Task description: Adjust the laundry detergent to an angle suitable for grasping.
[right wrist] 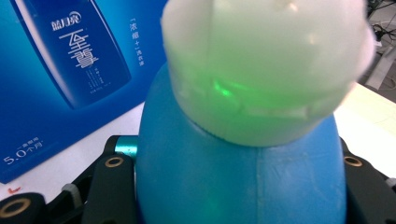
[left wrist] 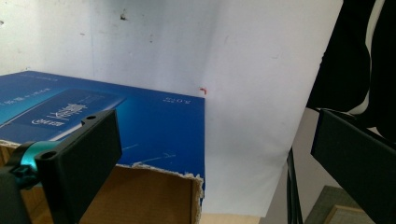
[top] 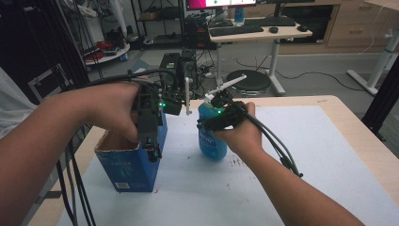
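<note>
White mat (top: 291, 155) covers the table; open blue box (top: 129, 165) stands at its left, left gripper (left wrist: 210, 154) above its rim, jaws spread, empty; blue bottle (top: 210, 141) upright beside it, clasped by right gripper (top: 221, 117).

Grey floor (top: 320, 61); desk (top: 263, 34) with keyboard (top: 235, 30); wooden drawers (top: 357, 23) behind.

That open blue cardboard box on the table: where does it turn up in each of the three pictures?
High view: the blue box stands at lower left on the white mat, under the left gripper.
Left gripper view: its blue side and torn brown rim fill the lower left.
Right gripper view: its printed blue side is at upper left, behind the blue bottle.
Shared landmark: the white mat.
</note>
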Available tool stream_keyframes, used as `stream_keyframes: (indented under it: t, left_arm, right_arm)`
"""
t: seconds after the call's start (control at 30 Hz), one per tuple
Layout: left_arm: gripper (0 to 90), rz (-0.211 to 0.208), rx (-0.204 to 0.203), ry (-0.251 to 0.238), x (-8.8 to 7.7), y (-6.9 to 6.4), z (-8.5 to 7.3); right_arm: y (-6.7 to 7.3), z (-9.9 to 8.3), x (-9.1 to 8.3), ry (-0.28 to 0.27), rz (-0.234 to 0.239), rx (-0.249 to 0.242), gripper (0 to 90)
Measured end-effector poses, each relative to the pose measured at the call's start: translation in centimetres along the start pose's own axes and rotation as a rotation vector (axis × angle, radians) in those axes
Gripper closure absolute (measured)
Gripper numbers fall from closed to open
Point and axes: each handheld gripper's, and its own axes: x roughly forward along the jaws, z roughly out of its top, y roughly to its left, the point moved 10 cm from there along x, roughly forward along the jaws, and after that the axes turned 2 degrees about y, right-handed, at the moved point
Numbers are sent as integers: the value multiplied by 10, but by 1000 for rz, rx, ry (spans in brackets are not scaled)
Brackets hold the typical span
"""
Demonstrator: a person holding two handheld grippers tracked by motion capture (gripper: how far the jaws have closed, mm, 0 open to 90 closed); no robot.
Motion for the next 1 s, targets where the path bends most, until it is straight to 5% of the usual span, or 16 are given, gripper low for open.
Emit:
stream_keyframes:
  t: [0.5, 1.0]
  left_arm:
    - [17, 3, 4, 7, -5, 0, 9]
    - [17, -4, 0, 14, -2, 1, 9]
  right_arm:
    - [-13, -2, -38, 0, 64, -92, 435]
    - [16, -9, -66, -27, 309, -256, 436]
